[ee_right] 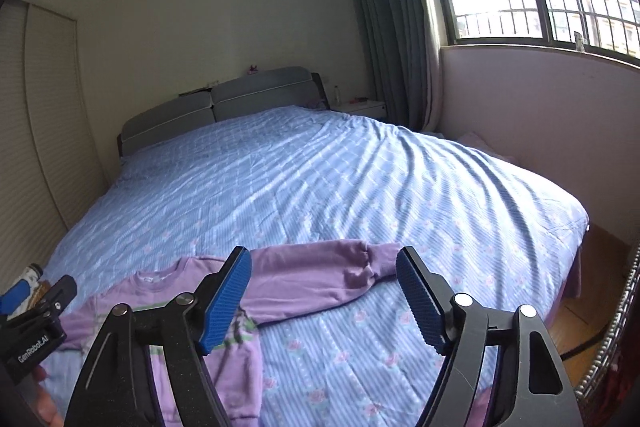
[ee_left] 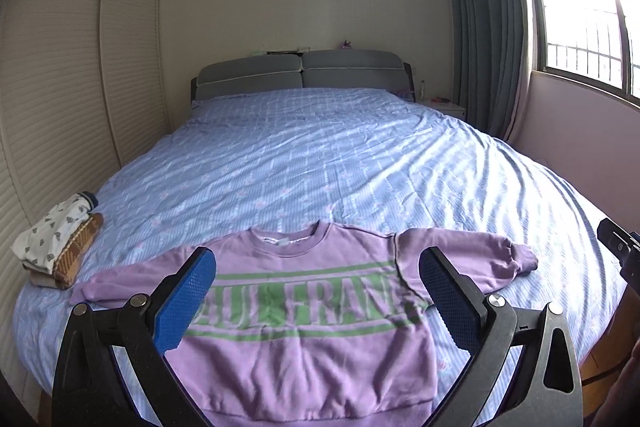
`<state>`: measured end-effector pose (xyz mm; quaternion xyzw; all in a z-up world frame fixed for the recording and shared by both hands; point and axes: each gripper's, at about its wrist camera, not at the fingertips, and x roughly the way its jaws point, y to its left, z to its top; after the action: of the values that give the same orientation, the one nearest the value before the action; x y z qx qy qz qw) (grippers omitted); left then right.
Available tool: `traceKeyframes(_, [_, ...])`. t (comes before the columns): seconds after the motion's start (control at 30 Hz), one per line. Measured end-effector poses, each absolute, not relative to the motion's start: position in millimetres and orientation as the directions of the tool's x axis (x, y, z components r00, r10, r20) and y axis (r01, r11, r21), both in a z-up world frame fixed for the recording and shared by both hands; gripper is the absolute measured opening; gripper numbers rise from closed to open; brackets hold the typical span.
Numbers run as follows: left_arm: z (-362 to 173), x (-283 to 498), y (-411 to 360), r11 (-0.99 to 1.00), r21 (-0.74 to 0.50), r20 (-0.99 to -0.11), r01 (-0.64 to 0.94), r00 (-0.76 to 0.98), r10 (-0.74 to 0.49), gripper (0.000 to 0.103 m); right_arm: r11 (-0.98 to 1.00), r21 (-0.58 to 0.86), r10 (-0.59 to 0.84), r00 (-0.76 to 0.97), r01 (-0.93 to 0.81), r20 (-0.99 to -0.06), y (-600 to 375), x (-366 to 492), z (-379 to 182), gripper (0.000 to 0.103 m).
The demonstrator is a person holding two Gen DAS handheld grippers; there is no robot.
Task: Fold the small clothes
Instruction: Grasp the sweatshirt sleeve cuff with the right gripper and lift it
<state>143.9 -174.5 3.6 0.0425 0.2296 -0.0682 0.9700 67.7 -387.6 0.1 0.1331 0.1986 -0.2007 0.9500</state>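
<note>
A small purple sweatshirt (ee_left: pixel 304 359) with green lettering lies flat on the blue bedspread (ee_left: pixel 320 167), front up, collar toward the headboard, both sleeves spread sideways. My left gripper (ee_left: pixel 318 263) hovers open above its chest with nothing between the blue pads. In the right wrist view the sweatshirt (ee_right: pixel 304 279) shows its right sleeve stretched across the bedspread (ee_right: pixel 320 187). My right gripper (ee_right: pixel 324 263) is open above that sleeve near the cuff, gripping nothing. The left gripper's black body (ee_right: pixel 36 327) shows at the left edge there.
A stack of folded small clothes (ee_left: pixel 60 247) sits at the bed's left edge by the louvred wardrobe doors (ee_left: pixel 60 87). Grey headboard (ee_left: pixel 300 73) at the far end, a white nightstand (ee_left: pixel 448 107), curtains and a window on the right. Wooden floor (ee_right: pixel 580 307) beside the bed.
</note>
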Motion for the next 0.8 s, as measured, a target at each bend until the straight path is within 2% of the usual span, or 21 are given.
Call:
traceKeyframes(0.4, [-47.9,226.1,-278.4,0.977,0.063,-0.488,0.202,0.861,-0.146,0.103,0.782,0.301,-0.329,0.771,0.546,-0.545,-498.8,146.0,-70.4,0.059])
traceKeyframes(0.5, [-60.2,242.9,-293.2,0.978,0.06,-0.504,0.201,0.851,-0.145,0.103,0.769,0.315,-0.299,0.75,0.555,-0.59,-511.8,164.8,-94.7,0.046])
traceKeyframes(0.8, [-97.1,268.4,-313.7,0.977,0.075,-0.562,0.197,0.818,-0.122,0.103,0.677,0.435,-0.222,0.729,0.593,-0.648,-545.0,191.1,-149.0,0.045])
